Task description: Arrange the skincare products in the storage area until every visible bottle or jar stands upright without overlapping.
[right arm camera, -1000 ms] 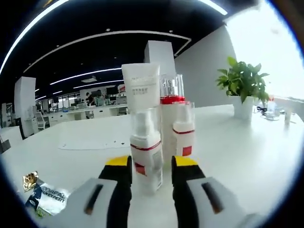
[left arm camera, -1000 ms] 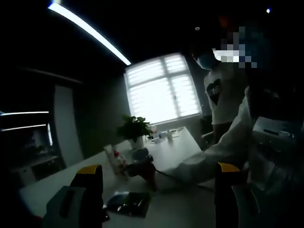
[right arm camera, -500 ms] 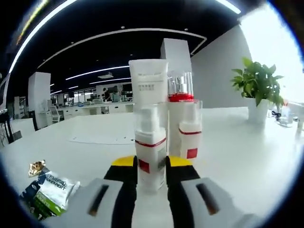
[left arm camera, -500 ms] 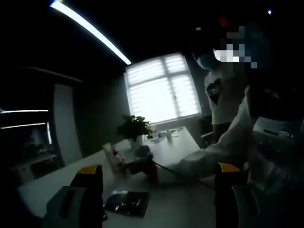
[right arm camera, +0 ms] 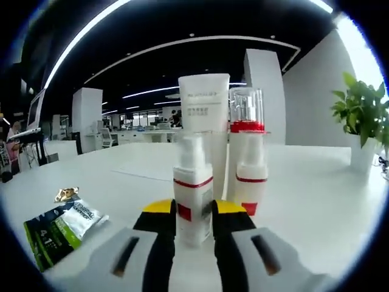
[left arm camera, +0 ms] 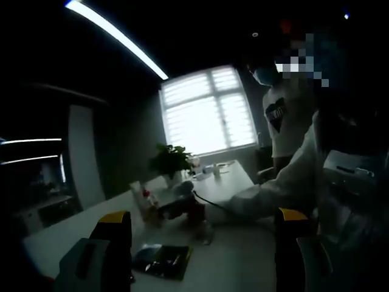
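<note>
The right gripper (right arm camera: 193, 214) pinches the small pump bottle (right arm camera: 192, 194), upright on the white table (right arm camera: 316, 201), dead ahead between its jaws; the tube (right arm camera: 203, 125) and two bottles stand close behind. The left gripper (left arm camera: 200, 228) hangs spread and empty, well apart.

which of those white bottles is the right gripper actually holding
The front pump bottle, red-banded with a clear cap, standing between the right gripper jaws; the white tube and other two bottles stand behind it.
</note>
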A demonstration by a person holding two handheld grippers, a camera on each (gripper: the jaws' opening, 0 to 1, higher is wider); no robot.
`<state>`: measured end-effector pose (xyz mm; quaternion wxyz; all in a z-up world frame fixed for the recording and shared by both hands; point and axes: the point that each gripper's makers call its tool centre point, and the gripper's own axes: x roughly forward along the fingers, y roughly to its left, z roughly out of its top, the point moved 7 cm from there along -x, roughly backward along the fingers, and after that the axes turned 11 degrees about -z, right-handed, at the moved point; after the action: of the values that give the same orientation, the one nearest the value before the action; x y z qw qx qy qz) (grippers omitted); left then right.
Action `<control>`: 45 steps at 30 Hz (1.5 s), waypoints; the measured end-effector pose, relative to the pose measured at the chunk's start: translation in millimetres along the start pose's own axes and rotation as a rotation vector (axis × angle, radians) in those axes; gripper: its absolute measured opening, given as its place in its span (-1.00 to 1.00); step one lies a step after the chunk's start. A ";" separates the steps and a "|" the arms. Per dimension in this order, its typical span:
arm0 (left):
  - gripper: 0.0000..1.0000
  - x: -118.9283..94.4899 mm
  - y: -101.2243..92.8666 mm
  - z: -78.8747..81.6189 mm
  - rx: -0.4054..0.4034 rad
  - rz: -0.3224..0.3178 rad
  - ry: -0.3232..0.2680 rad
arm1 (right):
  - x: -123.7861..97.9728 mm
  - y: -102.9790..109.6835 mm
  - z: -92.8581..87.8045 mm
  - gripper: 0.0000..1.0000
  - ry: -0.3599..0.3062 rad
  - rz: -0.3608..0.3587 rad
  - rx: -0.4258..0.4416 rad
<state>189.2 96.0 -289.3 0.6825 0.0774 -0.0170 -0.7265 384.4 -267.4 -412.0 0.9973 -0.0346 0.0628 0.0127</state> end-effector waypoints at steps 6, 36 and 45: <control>0.99 5.3 -1.5 2.6 -0.004 0.006 0.005 | 0.8 -3.1 -0.4 -0.55 0.000 0.027 -0.026; 0.99 12.5 -4.8 9.1 0.018 -0.008 -0.006 | -11.0 12.4 -1.9 -0.58 0.078 -0.245 0.058; 0.99 8.9 -3.4 7.3 0.015 0.002 0.002 | -8.1 9.2 -3.5 -0.65 0.078 -0.242 0.003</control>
<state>184.4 86.8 -283.3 0.6826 0.0833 -0.0219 -0.7257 375.6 -258.6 -415.1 0.9885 -0.0407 0.0968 -0.1091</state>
